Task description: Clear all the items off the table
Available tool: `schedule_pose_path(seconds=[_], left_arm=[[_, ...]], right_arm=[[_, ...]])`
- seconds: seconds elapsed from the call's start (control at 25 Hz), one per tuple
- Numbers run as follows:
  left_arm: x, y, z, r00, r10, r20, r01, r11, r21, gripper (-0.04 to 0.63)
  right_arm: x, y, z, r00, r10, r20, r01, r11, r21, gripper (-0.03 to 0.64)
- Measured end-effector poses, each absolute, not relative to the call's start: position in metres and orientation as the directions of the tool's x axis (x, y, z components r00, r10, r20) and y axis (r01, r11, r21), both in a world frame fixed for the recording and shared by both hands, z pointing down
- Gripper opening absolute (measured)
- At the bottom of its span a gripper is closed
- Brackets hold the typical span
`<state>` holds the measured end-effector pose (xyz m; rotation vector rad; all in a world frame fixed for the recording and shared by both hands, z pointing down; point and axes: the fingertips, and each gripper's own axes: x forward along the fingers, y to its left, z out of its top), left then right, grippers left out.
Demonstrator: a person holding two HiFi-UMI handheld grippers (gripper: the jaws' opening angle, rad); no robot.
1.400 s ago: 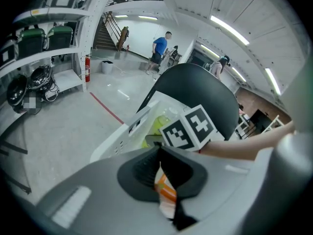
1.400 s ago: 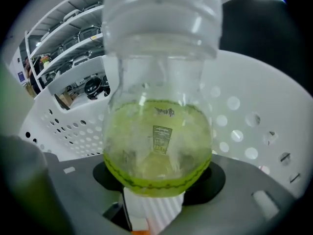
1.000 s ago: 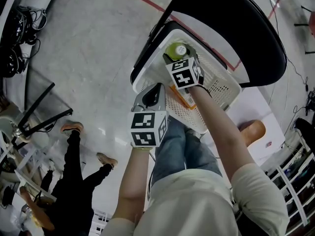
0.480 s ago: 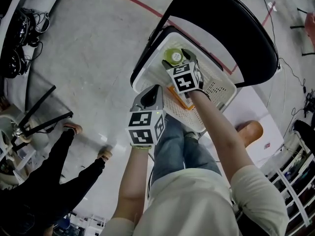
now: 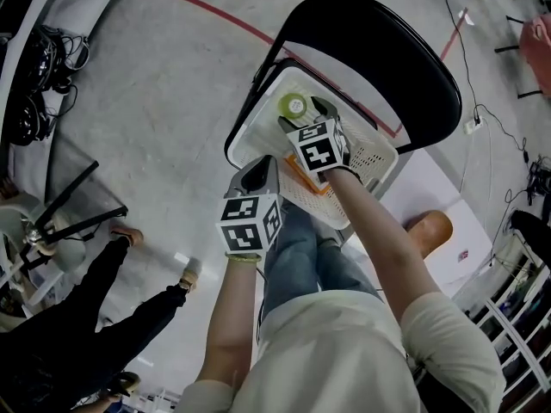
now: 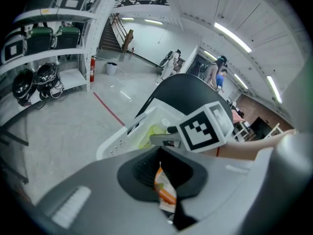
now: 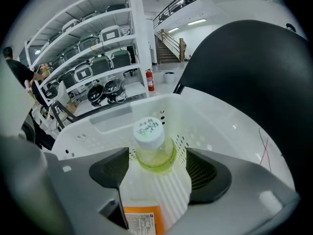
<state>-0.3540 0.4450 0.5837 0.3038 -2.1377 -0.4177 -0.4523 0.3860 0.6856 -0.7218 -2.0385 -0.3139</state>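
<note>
The green-drink bottle point(image 7: 149, 148) stands in the white basket point(image 5: 375, 155) on the black chair point(image 5: 379, 50), an orange packet point(image 7: 142, 222) just near of it. The right gripper point(image 5: 301, 114) has just been opening its jaws wide either side of the bottle, not touching it. The left gripper point(image 5: 261, 172) is closed on nothing. The table is out of view, so what remains I cannot tell.

A grey polished floor point(image 5: 155, 93) crossed by a red line point(image 5: 207, 11) runs past white shelving racks point(image 7: 93, 48) to a far staircase point(image 7: 168, 50), under long ceiling strip lights point(image 6: 234, 33), with a black chair point(image 5: 379, 50) standing on it.
</note>
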Motion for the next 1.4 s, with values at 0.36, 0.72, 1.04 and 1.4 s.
schedule_pose_path(seconds=[0.36, 0.72, 1.04, 1.4], left_arm=[[-0.349, 0.442, 0.565, -0.573, -0.350, 0.741, -0.061, 0.920, 0.388, 0.009], [-0.333, 0.434, 0.552, -0.564, -0.343, 0.751, -0.071, 0.927, 0.369, 0.009], [-0.317, 0.421, 0.533, -0.559, -0.347, 0.753, -0.097, 0.930, 0.356, 0.009], [-0.301, 0.402, 0.513, -0.556, -0.375, 0.741, -0.156, 0.924, 0.350, 0.009]], right_arm=[[-0.424, 0.373, 0.654, -0.390, 0.375, 0.841, 0.593, 0.801, -0.081, 0.296], [-0.397, 0.360, 0.610, -0.418, 0.391, 0.820, 0.590, 0.803, -0.082, 0.177], [-0.376, 0.340, 0.568, -0.457, 0.375, 0.806, 0.567, 0.822, -0.061, 0.021], [-0.348, 0.323, 0.535, -0.485, 0.365, 0.795, 0.586, 0.810, -0.014, -0.001]])
